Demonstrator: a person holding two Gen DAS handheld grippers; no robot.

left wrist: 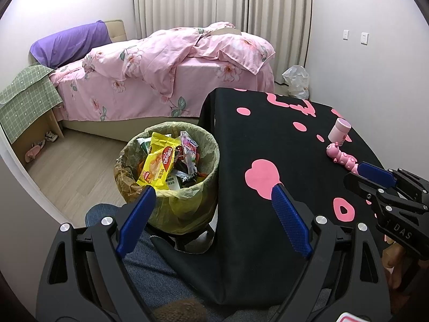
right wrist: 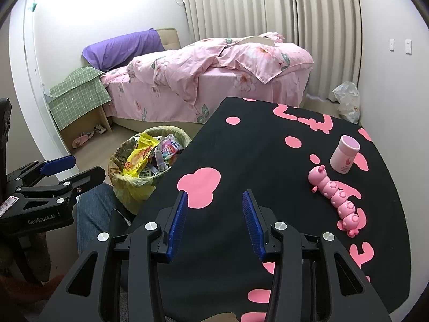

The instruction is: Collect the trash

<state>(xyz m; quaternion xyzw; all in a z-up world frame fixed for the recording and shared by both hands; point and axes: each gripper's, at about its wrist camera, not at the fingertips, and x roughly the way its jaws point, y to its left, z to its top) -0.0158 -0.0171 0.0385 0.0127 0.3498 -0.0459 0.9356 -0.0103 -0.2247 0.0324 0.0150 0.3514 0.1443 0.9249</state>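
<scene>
A round bin (left wrist: 185,206) lined with a yellow-green bag stands on the floor beside the table; it also shows in the right wrist view (right wrist: 134,185). It is full of wrappers, with a yellow snack packet (left wrist: 158,163) on top. My left gripper (left wrist: 214,190) is open and empty, hovering near the bin's front rim and the table's left edge. My right gripper (right wrist: 214,196) is open and empty above the black cloth with pink shapes (right wrist: 268,161). Each gripper shows in the other's view, the right one in the left wrist view (left wrist: 375,174) and the left one in the right wrist view (right wrist: 64,169).
A pink caterpillar toy (right wrist: 335,196) and a pink cup (right wrist: 344,157) stand on the table's right part. A bed with pink bedding (left wrist: 174,69) lies behind. A clear plastic bag (left wrist: 296,80) sits on the floor by the curtain. My jeans-clad leg (right wrist: 93,209) is beside the bin.
</scene>
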